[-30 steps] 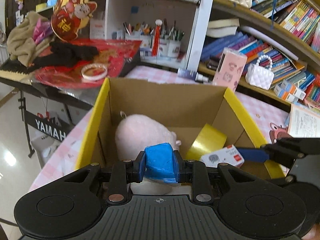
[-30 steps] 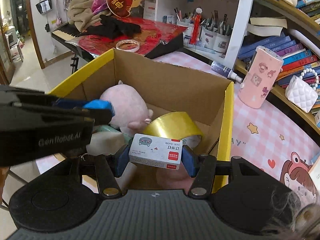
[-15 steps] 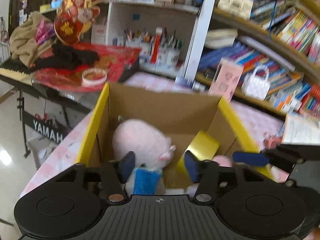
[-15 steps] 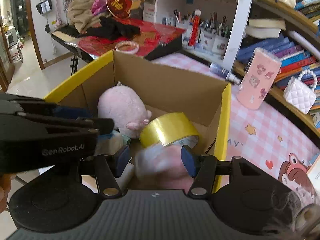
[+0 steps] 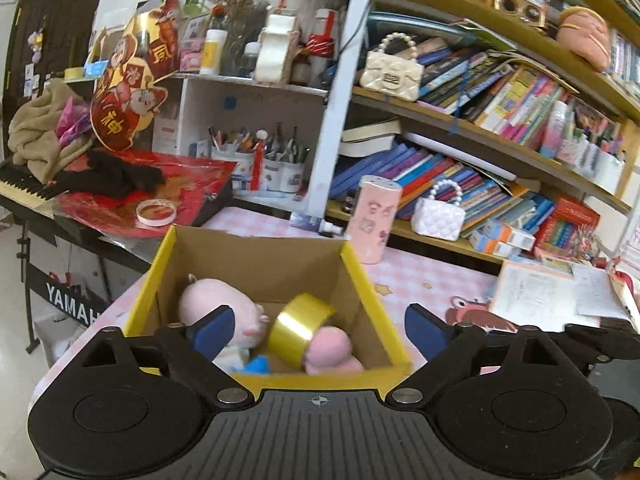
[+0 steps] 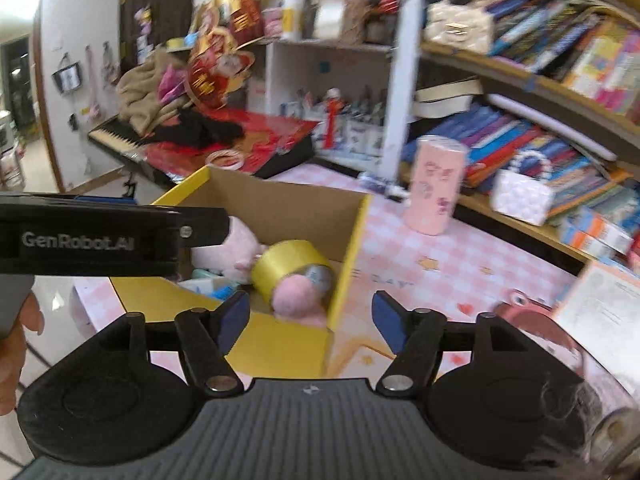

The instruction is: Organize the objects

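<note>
An open cardboard box with yellow rims stands on the pink checked tablecloth. Inside lie a pink plush, a yellow tape roll, a round pink toy and a blue block. My left gripper hovers above the box's near edge; its jaws are opening wide and grip nothing. My right gripper hangs over the box's near right corner, jaws opening, empty. The right wrist view also shows the tape roll, the pink toy and the left gripper from the side.
A pink tumbler and a white quilted handbag stand behind the box, before crowded bookshelves. Papers lie at the right. A keyboard under red cloth with a tape ring is at the left. A hand shows.
The left gripper let go of the blue block and the right one of the small white-and-red carton; both dropped into the box. Both grippers drew back and up, jaws widening.
</note>
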Motion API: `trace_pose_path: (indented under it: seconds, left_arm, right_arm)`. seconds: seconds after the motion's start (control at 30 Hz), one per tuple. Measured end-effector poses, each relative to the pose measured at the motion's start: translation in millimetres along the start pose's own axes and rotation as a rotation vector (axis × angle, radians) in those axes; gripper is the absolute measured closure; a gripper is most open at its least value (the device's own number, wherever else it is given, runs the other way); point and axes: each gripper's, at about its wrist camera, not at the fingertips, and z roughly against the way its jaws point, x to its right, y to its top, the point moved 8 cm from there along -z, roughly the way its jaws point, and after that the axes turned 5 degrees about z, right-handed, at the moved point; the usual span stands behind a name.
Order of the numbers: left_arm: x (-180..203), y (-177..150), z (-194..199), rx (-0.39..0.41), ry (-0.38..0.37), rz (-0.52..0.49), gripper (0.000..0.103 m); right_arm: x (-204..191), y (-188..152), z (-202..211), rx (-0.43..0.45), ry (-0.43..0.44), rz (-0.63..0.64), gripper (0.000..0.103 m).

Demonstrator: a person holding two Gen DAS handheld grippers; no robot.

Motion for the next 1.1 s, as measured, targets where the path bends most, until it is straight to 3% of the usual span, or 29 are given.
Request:
trace_pose_path:
  seconds: [0.27,0.53,0.6,0.97,1.1]
  left_arm:
    - [22,-34,20,-0.051,-0.017,-0.029,0.008]
    - [22,-88,37,-0.111,0.058,-0.075,0.007]
    - [19,-103,43,-0.136,0.07,-0.076,0.007]
    - [28,-125,55,-0.157,0.084,-0.173,0.004]
    - [29,-126,53,-0.152,0.089,-0.167,0.003]
  right_arm:
    - [23,-52,59,-0.013,-0.151,-0.101,0.036]
    - [37,-107,96,-0.056,-0.36,-0.283,0.036]
    - [35,-122,104,-0.073,-0.402,-0.327,0.031]
    - [20,-155,123,-0.092,-0.462,-0.39,0.005]
    - [20,-160,125,-0.111,-0.486,-0.406,0.003]
